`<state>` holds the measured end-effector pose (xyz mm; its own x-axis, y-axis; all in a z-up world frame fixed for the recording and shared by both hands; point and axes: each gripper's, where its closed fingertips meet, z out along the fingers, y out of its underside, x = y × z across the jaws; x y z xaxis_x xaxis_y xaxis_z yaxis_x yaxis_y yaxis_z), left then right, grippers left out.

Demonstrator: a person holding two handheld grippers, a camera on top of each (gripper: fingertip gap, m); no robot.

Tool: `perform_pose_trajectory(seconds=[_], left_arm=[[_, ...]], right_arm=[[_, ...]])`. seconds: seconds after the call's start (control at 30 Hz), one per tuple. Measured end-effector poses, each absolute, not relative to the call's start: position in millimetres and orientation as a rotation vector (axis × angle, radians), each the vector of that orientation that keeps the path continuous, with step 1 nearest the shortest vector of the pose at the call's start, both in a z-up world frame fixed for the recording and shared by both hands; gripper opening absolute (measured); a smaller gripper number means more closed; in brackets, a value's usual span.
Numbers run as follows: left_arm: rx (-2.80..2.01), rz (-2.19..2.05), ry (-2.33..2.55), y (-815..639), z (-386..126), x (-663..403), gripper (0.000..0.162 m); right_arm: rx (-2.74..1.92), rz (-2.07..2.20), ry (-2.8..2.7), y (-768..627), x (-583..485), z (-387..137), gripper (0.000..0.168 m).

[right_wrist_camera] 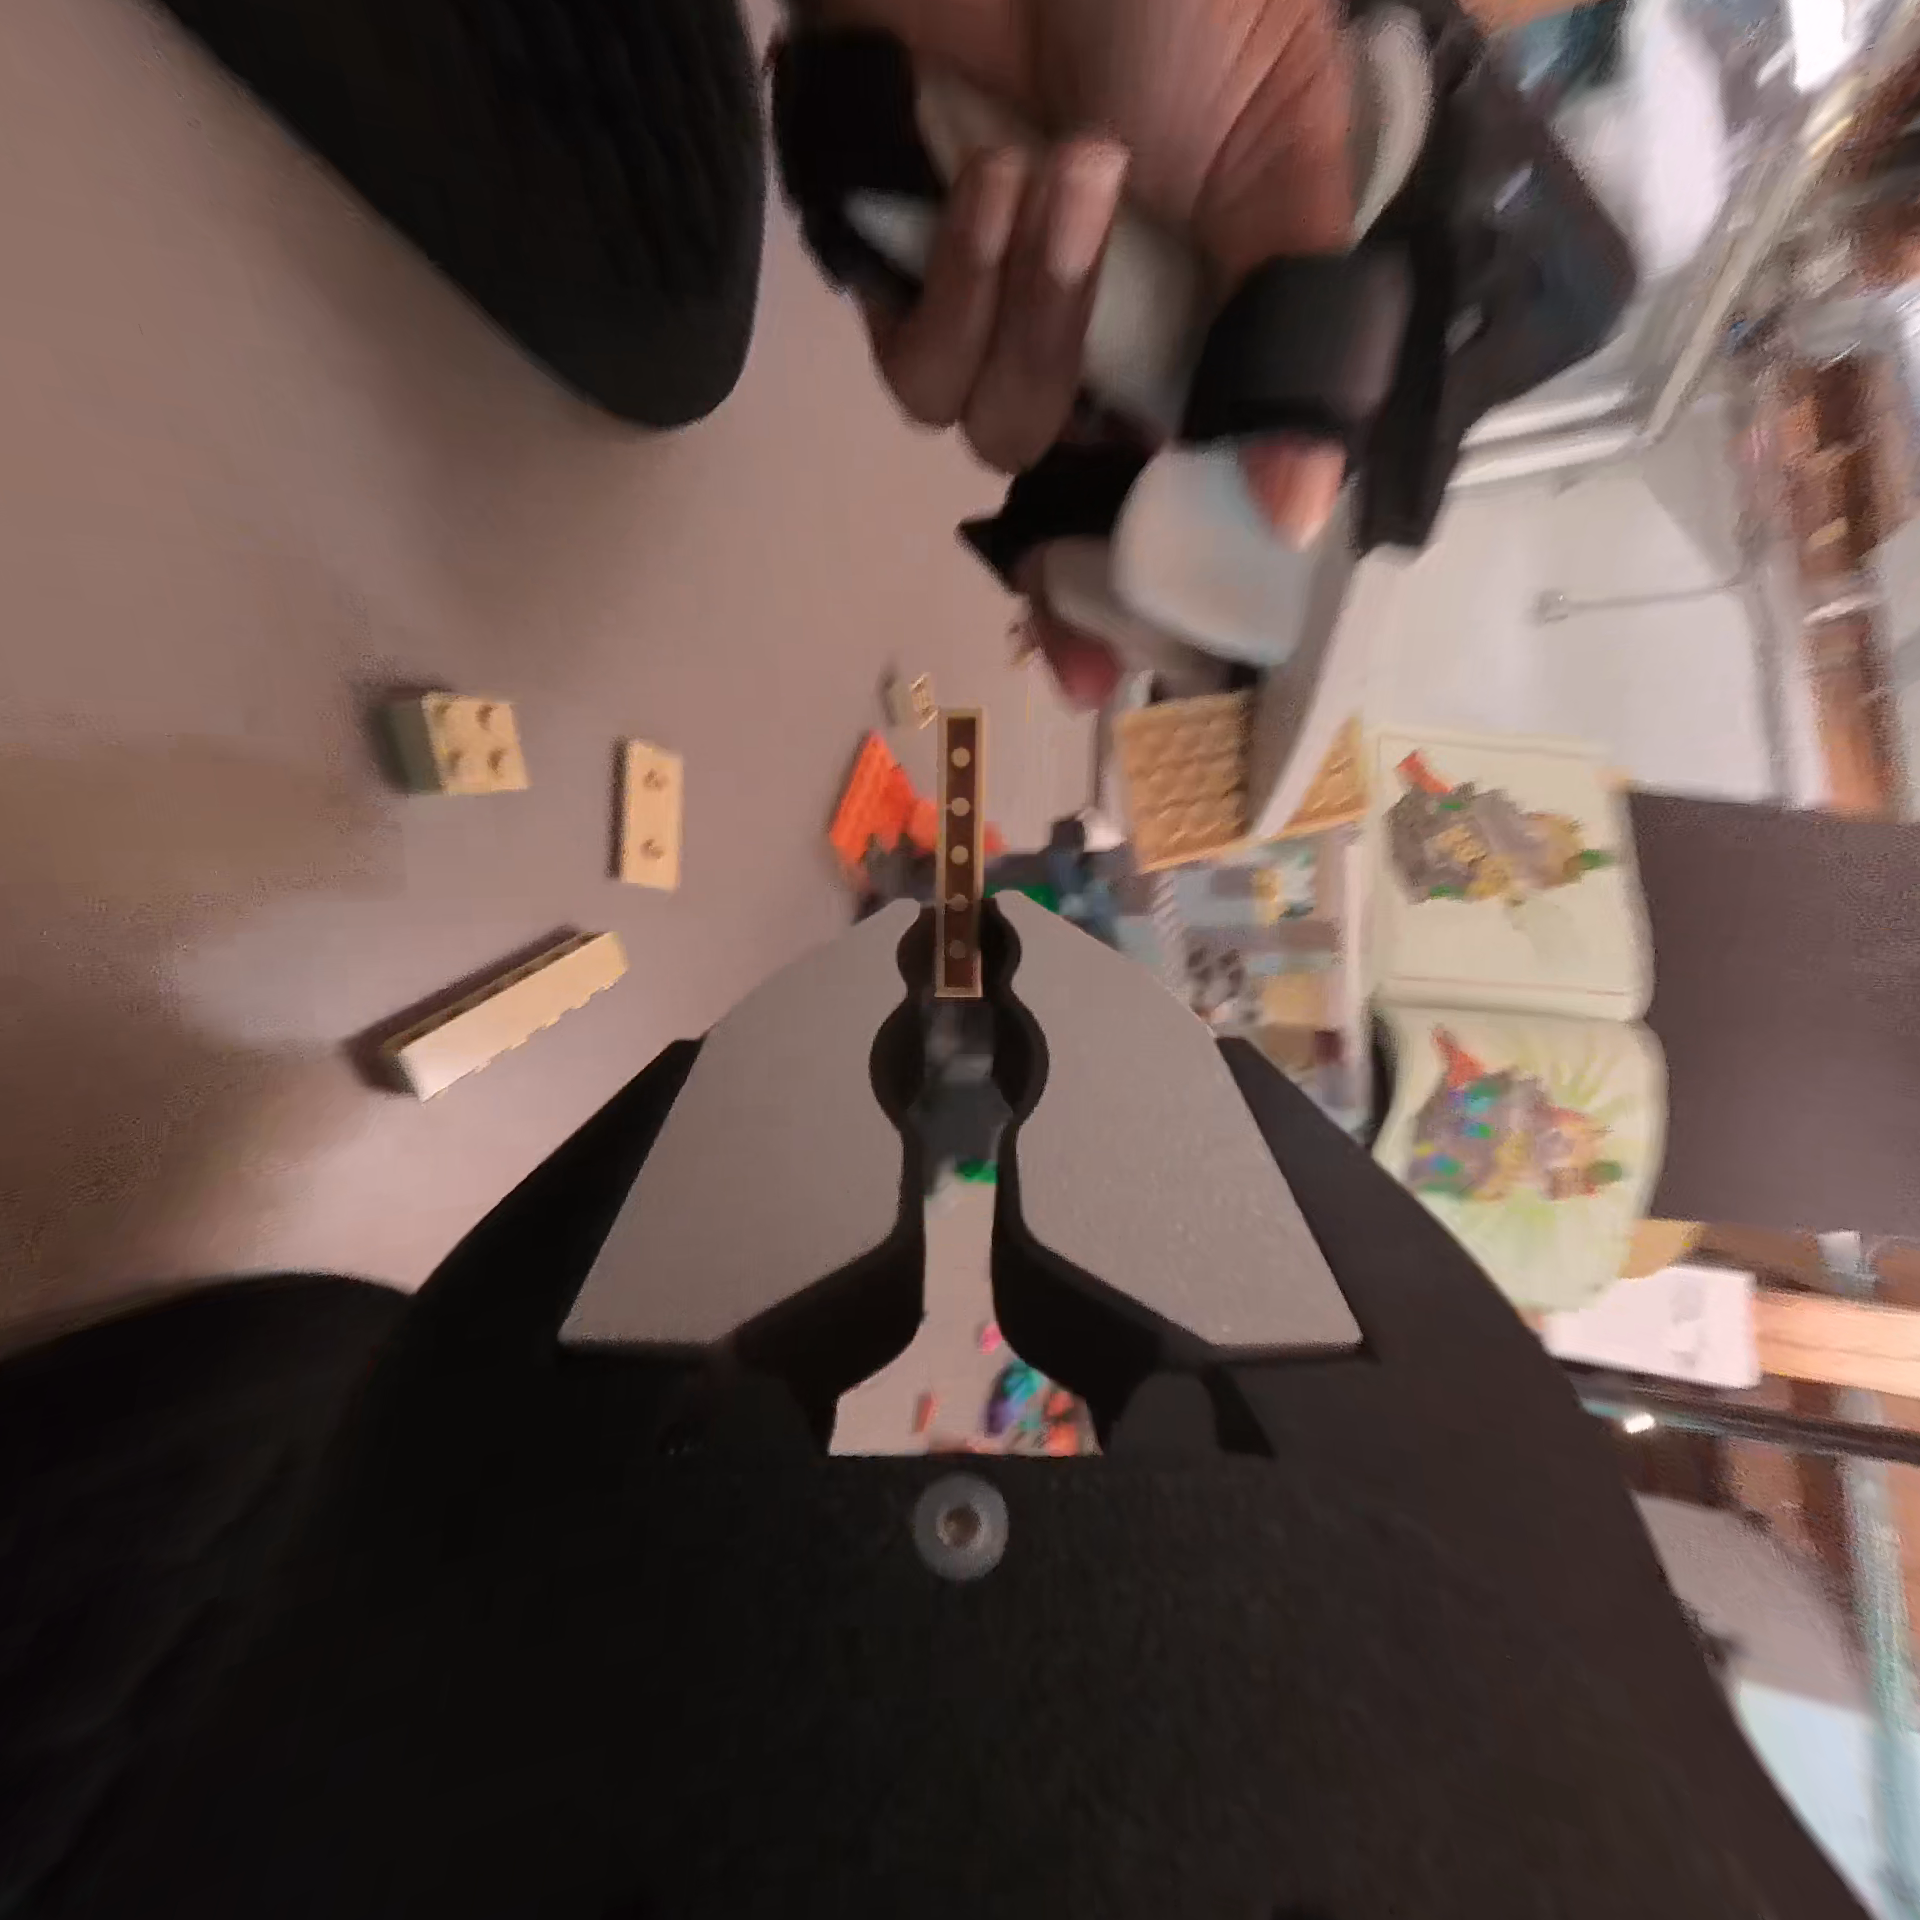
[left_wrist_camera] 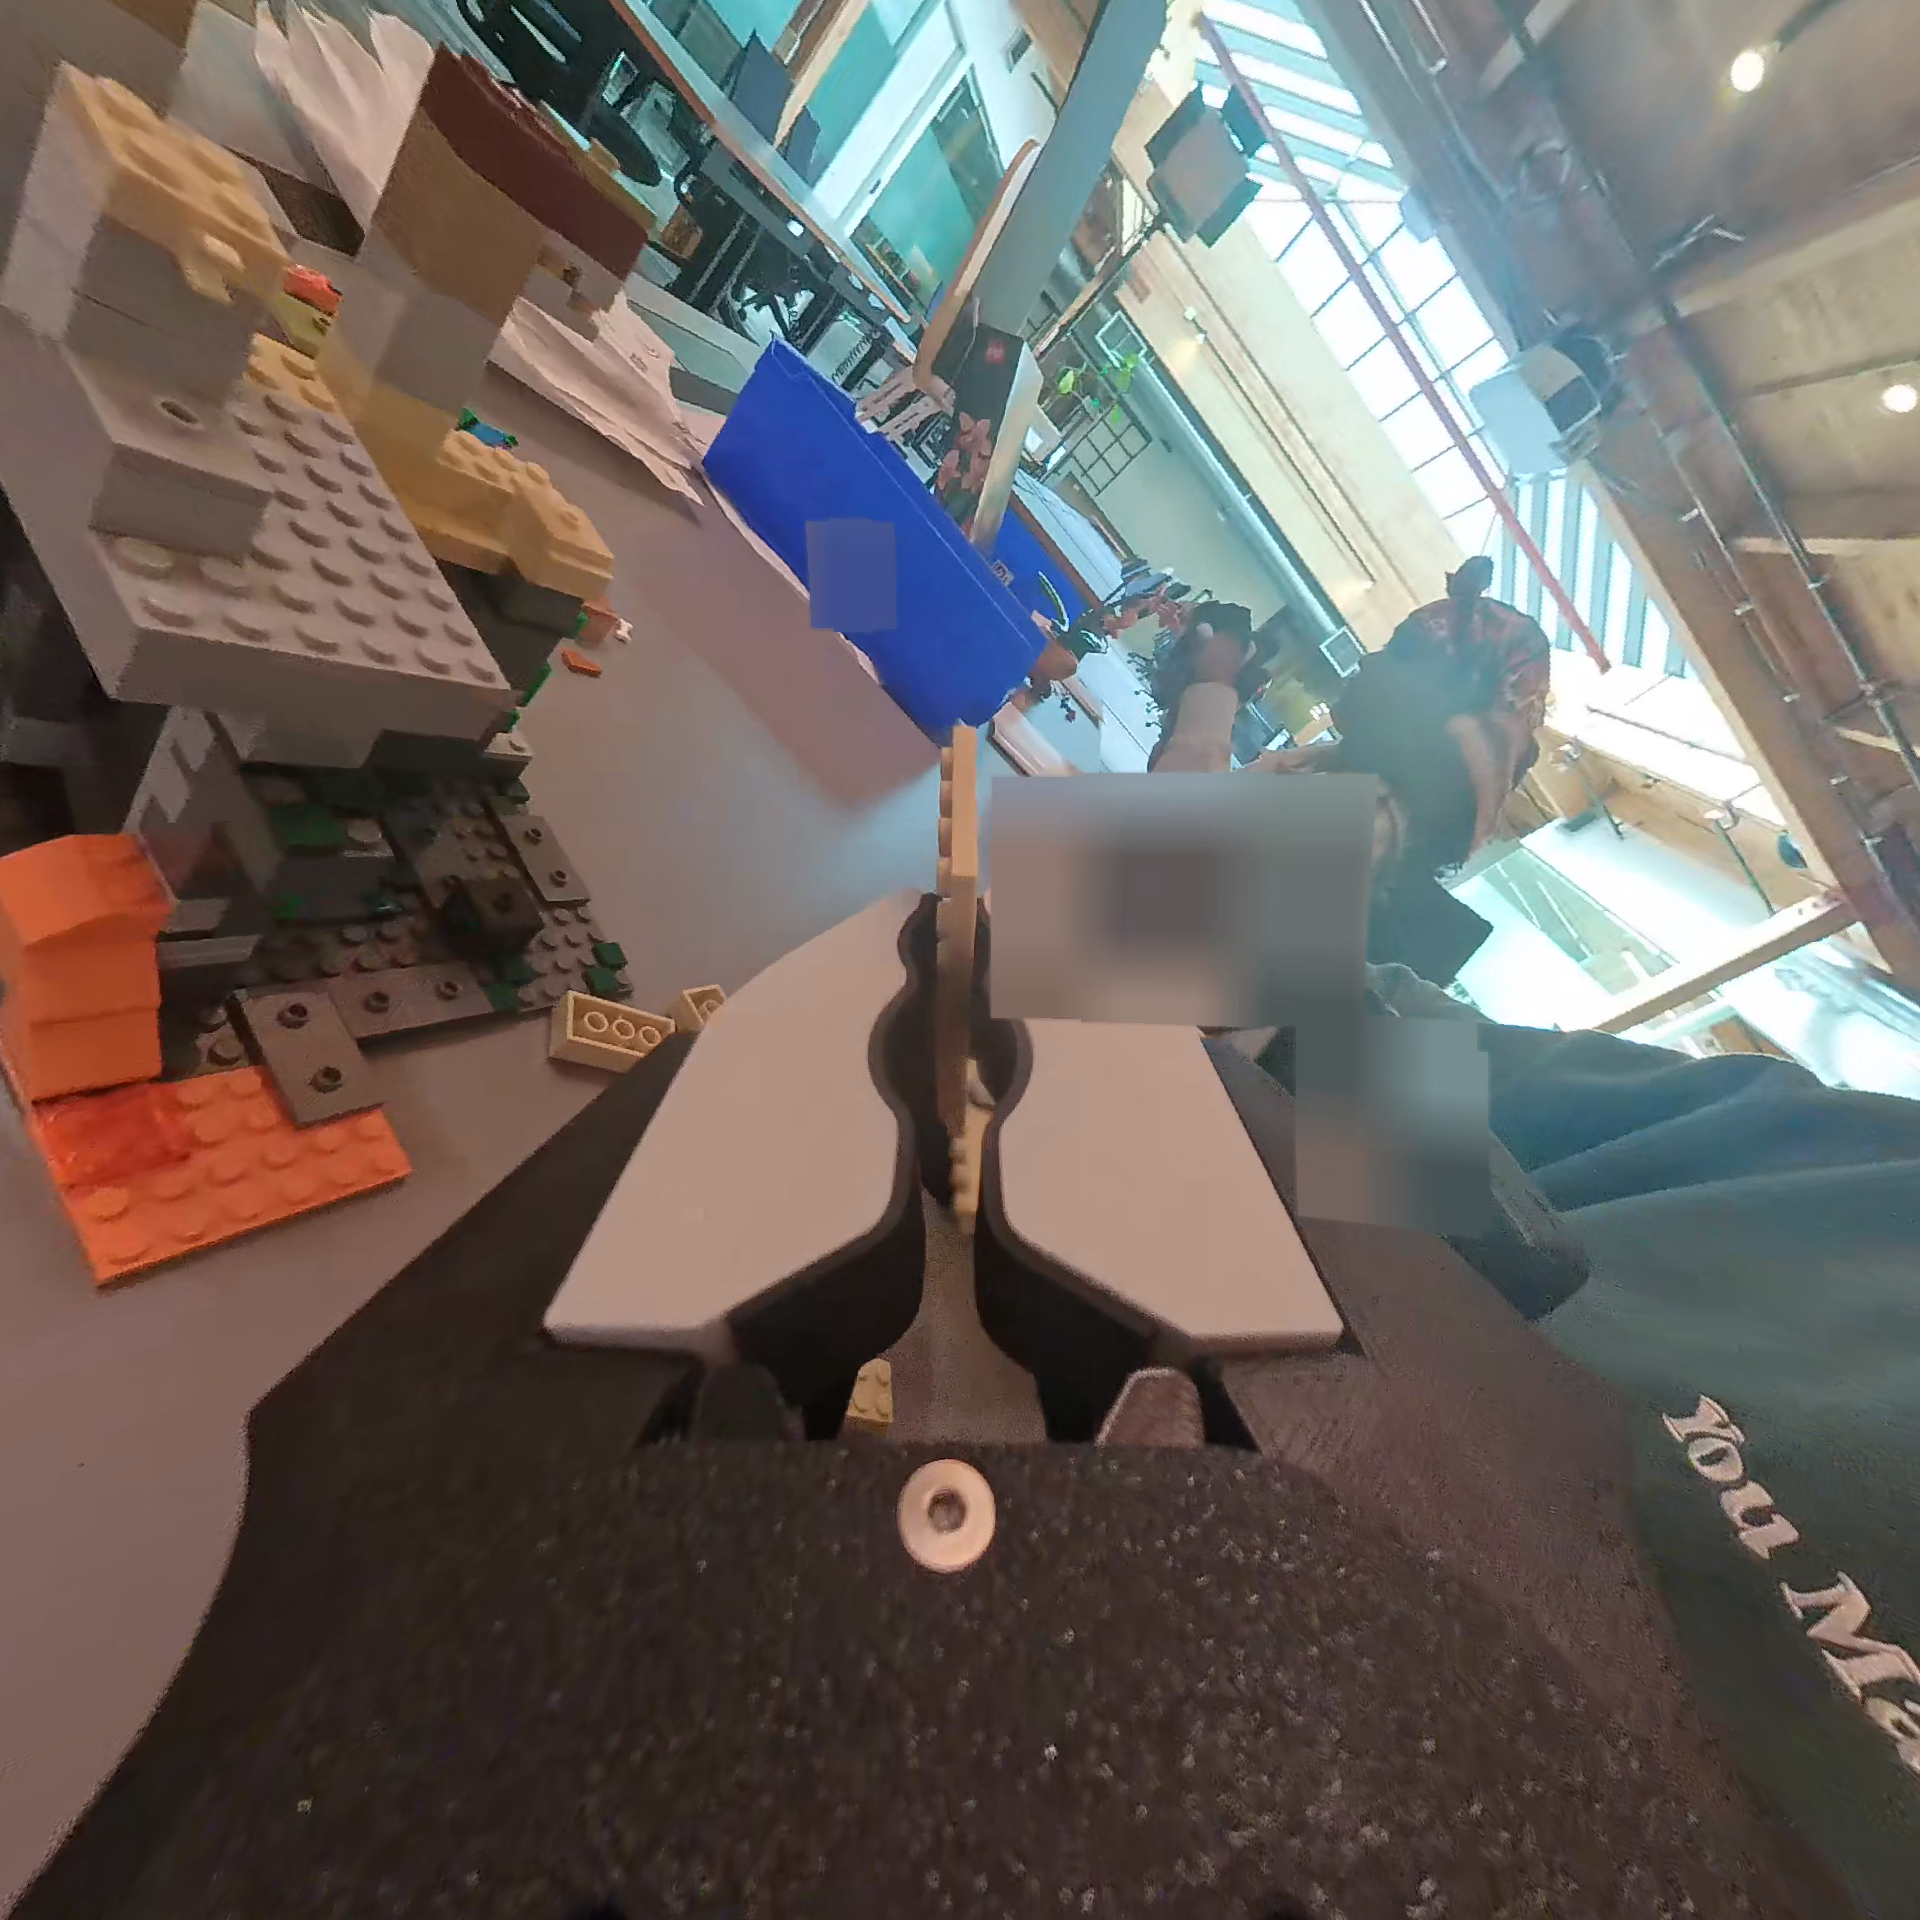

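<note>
My left gripper [left_wrist_camera: 956, 914] is shut on a thin tan studded plate [left_wrist_camera: 958, 831], held edge-on and upright above the grey table [left_wrist_camera: 727, 831]. In the right wrist view that tan plate [right_wrist_camera: 1184, 790] shows in the other gripper, held by a person's hand [right_wrist_camera: 1039, 260]. My right gripper [right_wrist_camera: 958, 914] is shut on a narrow tan brick seen from its underside [right_wrist_camera: 960, 831], dark inside with round pegs. A brick model of grey, tan and orange parts [left_wrist_camera: 260, 623] stands at the left of the left wrist view, and it also shows past my right fingertips [right_wrist_camera: 894, 821].
Loose tan bricks lie on the table: a square one [right_wrist_camera: 462, 743], a small plate [right_wrist_camera: 652, 812], a long one [right_wrist_camera: 499, 1013], and one near my left fingers [left_wrist_camera: 613, 1029]. An open instruction booklet [right_wrist_camera: 1507, 987] lies at right. A blue box [left_wrist_camera: 862, 551] stands behind. A dark sleeve [left_wrist_camera: 1714, 1247] is at right.
</note>
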<state>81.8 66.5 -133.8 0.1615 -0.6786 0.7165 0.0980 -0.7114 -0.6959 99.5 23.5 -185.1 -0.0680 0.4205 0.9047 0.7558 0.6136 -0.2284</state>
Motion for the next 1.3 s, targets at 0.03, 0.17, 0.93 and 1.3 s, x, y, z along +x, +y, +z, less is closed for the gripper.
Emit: perform_pose_trajectory(seconds=[0.03,0.17,0.93,1.3], left_arm=[[-1.821,-1.604,0.563,66,-134,82,0.005],[-1.817,-1.523,0.631,61,-138,84,0.005],[-1.475,-0.663,1.386,9,-160,101,0.006],[-1.756,-1.491,0.921,7,-149,68,0.032]], right_arm=[[-1.053,-0.33,-1.712,25,104,-194,0.008],[-1.3,-0.023,-1.655,18,106,-198,0.028],[-1.44,0.894,-1.419,-2,87,-127,0.006],[-0.728,-0.222,-1.641,-12,97,-138,0.004]])
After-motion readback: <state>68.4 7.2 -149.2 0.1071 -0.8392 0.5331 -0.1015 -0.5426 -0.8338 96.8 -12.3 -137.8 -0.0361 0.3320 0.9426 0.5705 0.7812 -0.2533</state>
